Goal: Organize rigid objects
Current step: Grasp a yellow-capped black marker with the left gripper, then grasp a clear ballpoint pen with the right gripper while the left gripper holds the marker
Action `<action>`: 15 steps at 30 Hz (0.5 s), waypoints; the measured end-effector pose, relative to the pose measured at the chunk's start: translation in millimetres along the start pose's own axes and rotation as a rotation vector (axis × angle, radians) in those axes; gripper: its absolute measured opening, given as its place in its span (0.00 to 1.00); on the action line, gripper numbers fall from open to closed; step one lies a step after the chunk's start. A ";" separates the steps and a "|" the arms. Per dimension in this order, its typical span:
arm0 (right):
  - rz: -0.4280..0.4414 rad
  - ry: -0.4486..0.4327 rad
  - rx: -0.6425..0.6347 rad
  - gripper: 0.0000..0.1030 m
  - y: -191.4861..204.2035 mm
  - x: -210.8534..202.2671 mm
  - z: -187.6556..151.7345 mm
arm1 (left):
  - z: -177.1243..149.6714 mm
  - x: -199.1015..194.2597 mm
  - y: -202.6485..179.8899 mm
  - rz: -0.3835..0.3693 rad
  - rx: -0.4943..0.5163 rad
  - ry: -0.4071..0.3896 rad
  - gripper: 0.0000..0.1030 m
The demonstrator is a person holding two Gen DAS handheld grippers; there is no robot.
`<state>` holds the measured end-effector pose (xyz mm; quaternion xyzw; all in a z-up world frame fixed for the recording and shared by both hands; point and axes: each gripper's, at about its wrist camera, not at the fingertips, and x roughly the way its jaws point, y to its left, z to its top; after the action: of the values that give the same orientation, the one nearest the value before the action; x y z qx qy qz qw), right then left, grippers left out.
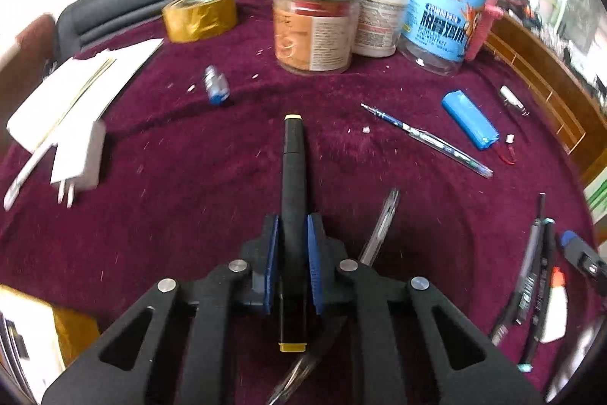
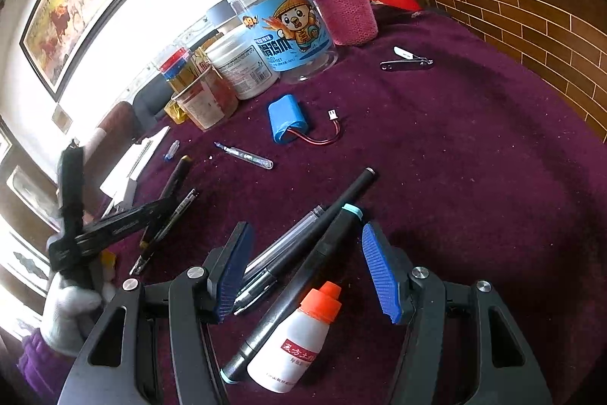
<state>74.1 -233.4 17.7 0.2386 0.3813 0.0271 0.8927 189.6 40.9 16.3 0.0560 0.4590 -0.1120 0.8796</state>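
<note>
My left gripper (image 1: 293, 234) is clamped on a black marker (image 1: 293, 177) with gold-yellow end bands, pointing far over the maroon cloth (image 1: 189, 177). My right gripper (image 2: 303, 264) gapes wide, empty, above the pen cluster (image 2: 303, 245) and white bottle (image 2: 292, 344).

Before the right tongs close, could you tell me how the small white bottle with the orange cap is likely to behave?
The white bottle lies on its side on the cloth, so it may roll if nudged. Its smooth plastic looks slippery and probably light. It touches a black pen, which could shift with it. The right tongs stand open above.
</note>
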 end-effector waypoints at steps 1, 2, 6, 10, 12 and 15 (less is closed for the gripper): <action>-0.002 -0.002 -0.001 0.53 -0.1 -0.2 0.0 | -3.1 -4.3 2.0 -0.008 -0.014 0.000 0.12; -0.004 -0.004 -0.001 0.53 -0.2 -0.5 0.0 | -9.9 -12.5 6.6 -0.018 -0.037 -0.002 0.12; -0.015 -0.002 0.009 0.53 -3.0 -0.4 -0.7 | -33.5 -40.1 14.5 -0.025 -0.069 0.001 0.12; -0.020 0.001 0.020 0.53 -6.7 -1.3 -1.9 | -70.3 -69.8 19.7 -0.055 -0.102 0.001 0.11; -0.018 0.000 0.023 0.53 -7.8 -2.3 -2.6 | -90.8 -85.7 22.8 -0.085 -0.141 0.000 0.11; -0.024 -0.001 0.018 0.53 -7.6 -2.1 -3.4 | -121.3 -109.9 20.4 -0.121 -0.183 -0.015 0.11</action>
<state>69.3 -239.2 13.7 0.2422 0.3839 0.0126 0.8909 37.4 101.1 36.9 -0.0533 0.4632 -0.1229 0.8761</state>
